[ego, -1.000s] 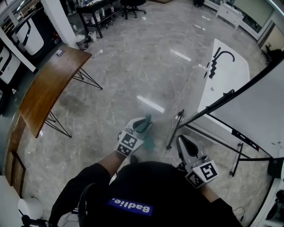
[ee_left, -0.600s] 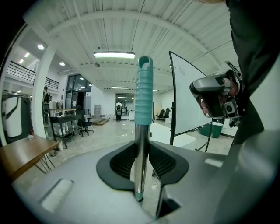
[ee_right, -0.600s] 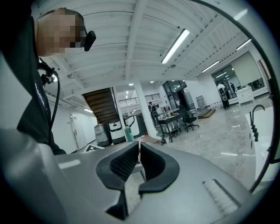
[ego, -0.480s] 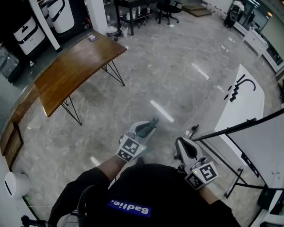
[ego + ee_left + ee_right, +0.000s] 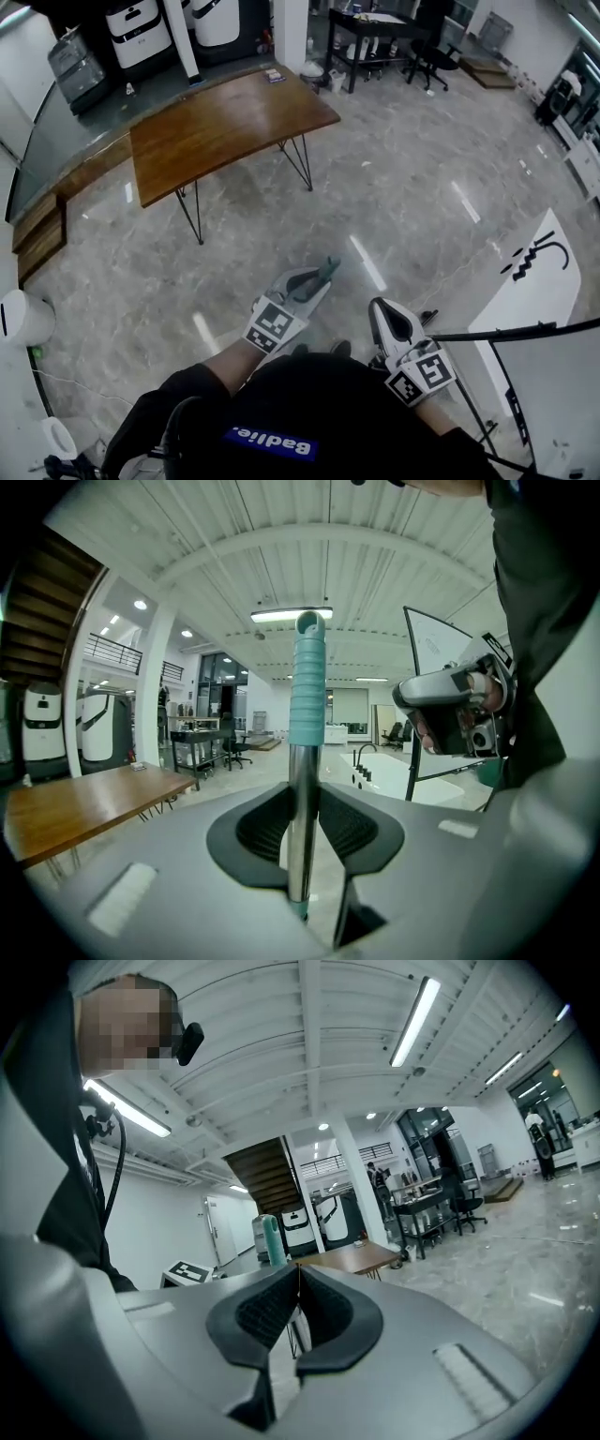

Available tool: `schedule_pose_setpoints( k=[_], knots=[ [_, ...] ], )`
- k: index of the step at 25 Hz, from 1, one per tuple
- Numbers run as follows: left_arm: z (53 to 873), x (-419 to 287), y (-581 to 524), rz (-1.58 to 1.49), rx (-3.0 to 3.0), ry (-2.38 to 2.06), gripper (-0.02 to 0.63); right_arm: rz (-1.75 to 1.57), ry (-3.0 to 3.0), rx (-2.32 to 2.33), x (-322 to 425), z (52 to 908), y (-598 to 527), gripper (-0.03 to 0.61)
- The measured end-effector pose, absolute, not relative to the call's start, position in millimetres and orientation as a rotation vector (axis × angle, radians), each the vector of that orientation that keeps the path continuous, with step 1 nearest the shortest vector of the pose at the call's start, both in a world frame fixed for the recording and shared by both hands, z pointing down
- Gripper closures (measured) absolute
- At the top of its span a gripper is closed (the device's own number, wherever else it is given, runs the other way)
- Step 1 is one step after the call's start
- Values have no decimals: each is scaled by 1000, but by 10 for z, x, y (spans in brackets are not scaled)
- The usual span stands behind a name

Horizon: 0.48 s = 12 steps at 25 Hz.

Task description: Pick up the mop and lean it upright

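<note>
The mop shows only as its handle: a steel pole [image 5: 301, 808] topped by a ribbed teal grip [image 5: 307, 682], standing upright. My left gripper [image 5: 302, 834] is shut on the steel pole just below the grip. In the head view the left gripper [image 5: 302, 284] is in front of my body, with the teal tip [image 5: 328, 270] poking past its jaws. The mop head is hidden. My right gripper [image 5: 389, 322] is to the right of it, jaws shut with nothing between them [image 5: 298, 1309]. From the right gripper view the teal grip [image 5: 270, 1239] shows to the left.
A curved wooden table [image 5: 225, 127] on thin black legs stands ahead on the marble floor. A white bathtub [image 5: 536, 274] with black taps and a black stand's bar [image 5: 525, 330] lie at the right. White machines [image 5: 141, 33] and a black desk [image 5: 370, 28] stand at the back.
The head view has swung round: the wooden table has moved from the left edge to the upper middle and the tub to the right edge. Both grippers keep their places; the left still holds the handle.
</note>
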<state>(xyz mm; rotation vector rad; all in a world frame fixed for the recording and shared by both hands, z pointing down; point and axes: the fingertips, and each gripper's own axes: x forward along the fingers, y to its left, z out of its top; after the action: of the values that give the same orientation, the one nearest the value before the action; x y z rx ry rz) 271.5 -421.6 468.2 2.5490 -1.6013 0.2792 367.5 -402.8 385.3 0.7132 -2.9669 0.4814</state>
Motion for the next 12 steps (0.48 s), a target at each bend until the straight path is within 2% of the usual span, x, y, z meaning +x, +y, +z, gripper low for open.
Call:
schedule_pose_setpoints(
  k=[12],
  knots=[
    [4226, 2389, -4009, 171, 2355, -1898, 497, 493, -3025, 364, 3346, 3801, -4275, 571]
  ],
)
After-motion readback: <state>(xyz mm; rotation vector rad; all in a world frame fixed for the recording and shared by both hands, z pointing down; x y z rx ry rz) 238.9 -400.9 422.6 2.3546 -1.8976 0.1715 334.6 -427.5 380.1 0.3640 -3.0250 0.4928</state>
